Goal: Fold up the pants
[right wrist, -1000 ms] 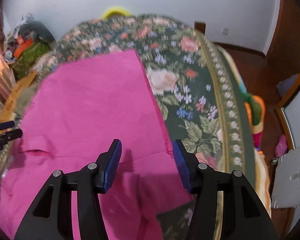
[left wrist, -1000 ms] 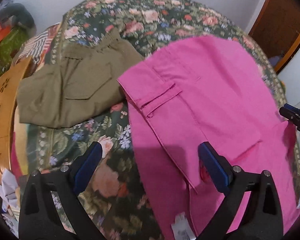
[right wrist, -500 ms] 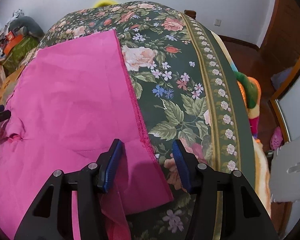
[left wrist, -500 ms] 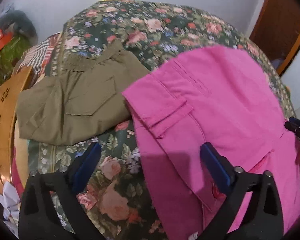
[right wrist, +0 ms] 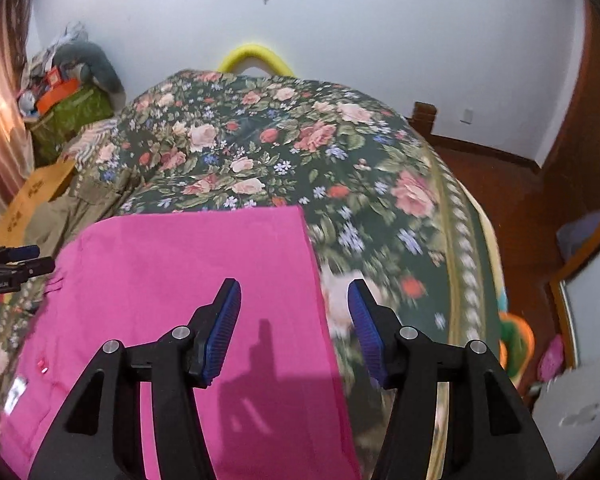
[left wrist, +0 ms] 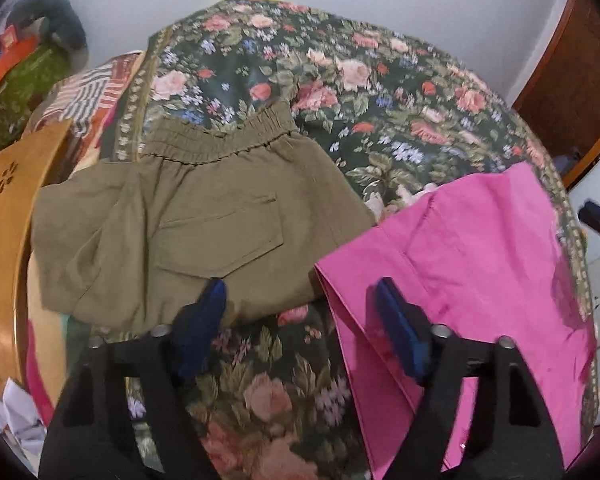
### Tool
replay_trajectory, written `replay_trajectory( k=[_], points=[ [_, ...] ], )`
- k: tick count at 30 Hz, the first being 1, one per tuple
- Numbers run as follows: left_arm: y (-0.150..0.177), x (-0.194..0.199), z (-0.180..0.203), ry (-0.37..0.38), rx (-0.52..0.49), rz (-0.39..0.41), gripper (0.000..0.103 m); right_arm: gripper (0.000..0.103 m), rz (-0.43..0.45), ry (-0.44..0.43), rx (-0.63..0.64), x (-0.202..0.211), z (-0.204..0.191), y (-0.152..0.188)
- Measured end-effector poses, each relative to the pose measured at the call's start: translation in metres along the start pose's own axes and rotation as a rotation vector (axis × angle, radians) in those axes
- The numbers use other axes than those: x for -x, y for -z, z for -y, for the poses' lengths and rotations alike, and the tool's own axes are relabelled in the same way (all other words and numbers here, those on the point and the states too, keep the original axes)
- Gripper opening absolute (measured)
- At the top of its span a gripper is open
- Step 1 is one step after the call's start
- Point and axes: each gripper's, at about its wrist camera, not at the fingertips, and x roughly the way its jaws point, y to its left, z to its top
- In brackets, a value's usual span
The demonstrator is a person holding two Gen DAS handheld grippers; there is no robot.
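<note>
Pink pants (left wrist: 480,264) lie folded flat on the floral bedspread (left wrist: 340,80) beside folded olive pants (left wrist: 188,224), while the left gripper (left wrist: 300,320), jaws just narrowing around nothing, and the right gripper (right wrist: 294,320), parted and empty, hover above.

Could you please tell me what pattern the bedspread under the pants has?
The bedspread is dark green with pink roses and small blue flowers; the right wrist view shows it best.

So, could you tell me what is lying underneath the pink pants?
The pink pants lie flat on the floral bedspread, which shows all around them. Anything between the two is covered and cannot be seen.
</note>
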Motion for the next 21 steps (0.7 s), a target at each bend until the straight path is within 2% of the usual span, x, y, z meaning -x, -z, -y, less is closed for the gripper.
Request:
replay_trajectory(
  k=[6, 8, 11, 13, 14, 15, 18, 21],
  points=[
    [-0.005, -0.03, 0.004, 0.066, -0.023, -0.049, 0.063, 0.052, -0.049, -0.026, -0.022, -0.055, 0.004, -0.021],
    [-0.005, -0.033, 0.006, 0.122, -0.027, -0.053, 0.045, 0.052, -0.067, -0.034, -0.027, -0.071, 0.005, -0.026],
    [-0.006, -0.035, 0.011, 0.139, -0.044, -0.054, 0.04, 0.05, -0.08, -0.078, -0.07, -0.086, 0.008, -0.028],
    [-0.006, -0.035, 0.016, 0.13, -0.062, -0.048, 0.037, 0.035, -0.063, -0.103, -0.089, -0.087, 0.008, -0.028],
    [-0.006, -0.034, 0.017, 0.125, -0.07, -0.046, 0.033, 0.022, -0.062, -0.12, -0.092, -0.087, 0.007, -0.028],
    [-0.006, -0.032, 0.02, 0.111, -0.083, -0.041, 0.031, 0.014, -0.056, -0.132, -0.092, -0.086, 0.005, -0.027],
    [-0.007, -0.026, 0.027, 0.059, -0.108, -0.027, 0.021, 0.006, -0.042, -0.108, -0.064, -0.079, -0.001, -0.028],
    [-0.009, -0.02, 0.025, 0.035, -0.107, -0.036, 0.008, 0.005, -0.016, -0.131, -0.067, -0.064, -0.001, -0.028]
  ],
)
